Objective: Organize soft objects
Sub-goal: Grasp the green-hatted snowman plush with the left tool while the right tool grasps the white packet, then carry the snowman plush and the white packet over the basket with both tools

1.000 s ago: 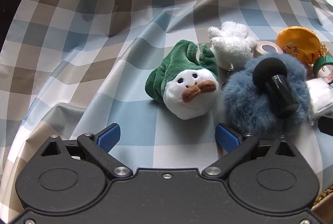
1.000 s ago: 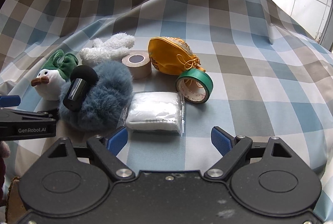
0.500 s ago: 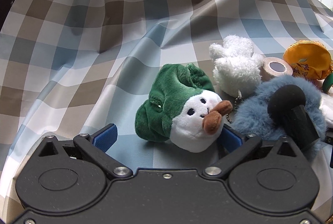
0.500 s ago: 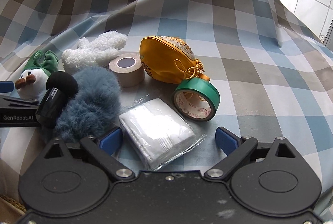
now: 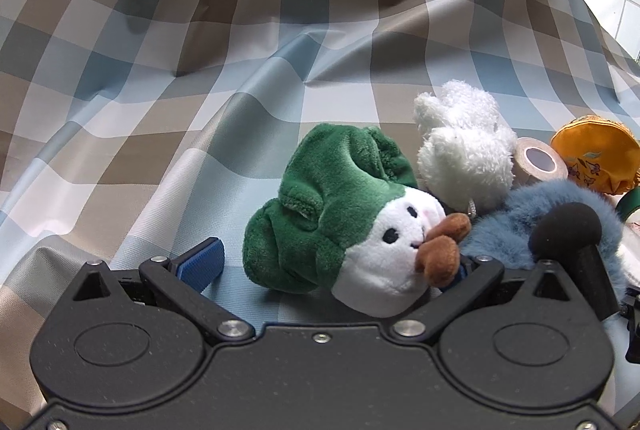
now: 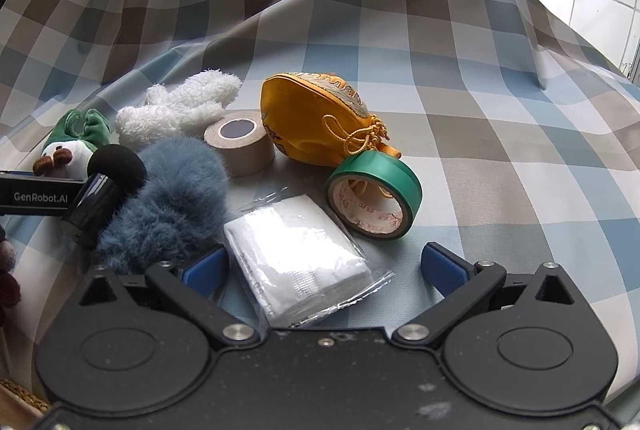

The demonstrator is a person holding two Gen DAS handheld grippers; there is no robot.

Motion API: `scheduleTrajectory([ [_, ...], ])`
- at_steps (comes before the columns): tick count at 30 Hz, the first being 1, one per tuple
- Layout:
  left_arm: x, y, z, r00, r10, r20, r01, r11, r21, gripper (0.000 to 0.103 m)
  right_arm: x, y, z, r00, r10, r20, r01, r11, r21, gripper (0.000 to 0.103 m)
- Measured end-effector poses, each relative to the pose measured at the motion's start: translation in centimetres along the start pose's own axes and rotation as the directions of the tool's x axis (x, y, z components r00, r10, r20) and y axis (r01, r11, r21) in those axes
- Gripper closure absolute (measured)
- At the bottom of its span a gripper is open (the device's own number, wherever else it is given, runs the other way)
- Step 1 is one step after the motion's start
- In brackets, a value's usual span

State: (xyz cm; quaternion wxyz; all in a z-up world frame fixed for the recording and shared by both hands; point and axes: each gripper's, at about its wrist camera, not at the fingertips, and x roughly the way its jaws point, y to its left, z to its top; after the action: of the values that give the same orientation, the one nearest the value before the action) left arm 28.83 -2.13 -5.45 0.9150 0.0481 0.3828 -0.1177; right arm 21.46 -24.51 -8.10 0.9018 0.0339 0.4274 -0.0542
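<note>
Left gripper (image 5: 328, 264) fingers spread, straddling the green-hooded plush (image 5: 344, 222) beside the blue furry toy (image 6: 168, 202). Right gripper (image 6: 324, 268) fingers have just opened around the white packet (image 6: 296, 258). Advise centring before closing.

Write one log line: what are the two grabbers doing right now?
left gripper: jaws open around green-hooded plush | right gripper: jaws just opening, wide around bagged white pad | nothing gripped yet

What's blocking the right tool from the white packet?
Nothing visible. The white packet already lies between the right tool's open jaws, which have just been opening. The blue fur ball sits just left of it, the green tape behind.
</note>
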Motion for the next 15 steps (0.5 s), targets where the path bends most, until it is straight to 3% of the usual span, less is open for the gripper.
scheduleTrajectory([
  [6, 0.0, 0.0, 0.0, 1.000, -0.005, -0.005, 0.005, 1.000, 0.002, 0.003, -0.2, -0.3, 0.0, 1.000, 0.019, 0.002, -0.019, 1.000, 0.020, 0.000],
  [9, 0.1, 0.0, 0.1, 1.000, -0.004, -0.013, 0.004, 1.000, -0.003, 0.003, -0.6, -0.4, 0.0, 0.999, 0.033, 0.008, -0.033, 0.999, 0.017, 0.009],
  [13, 0.1, -0.1, 0.1, 1.000, 0.014, -0.017, -0.015, 1.000, -0.019, 0.007, -1.4, 0.1, -0.1, 0.998, 0.055, 0.017, -0.055, 0.998, -0.014, 0.031],
  [15, 0.0, -0.3, 0.0, 1.000, 0.024, -0.019, -0.025, 0.999, -0.031, 0.013, -1.6, 0.1, -0.1, 0.997, 0.071, 0.015, -0.071, 0.997, -0.017, 0.033],
])
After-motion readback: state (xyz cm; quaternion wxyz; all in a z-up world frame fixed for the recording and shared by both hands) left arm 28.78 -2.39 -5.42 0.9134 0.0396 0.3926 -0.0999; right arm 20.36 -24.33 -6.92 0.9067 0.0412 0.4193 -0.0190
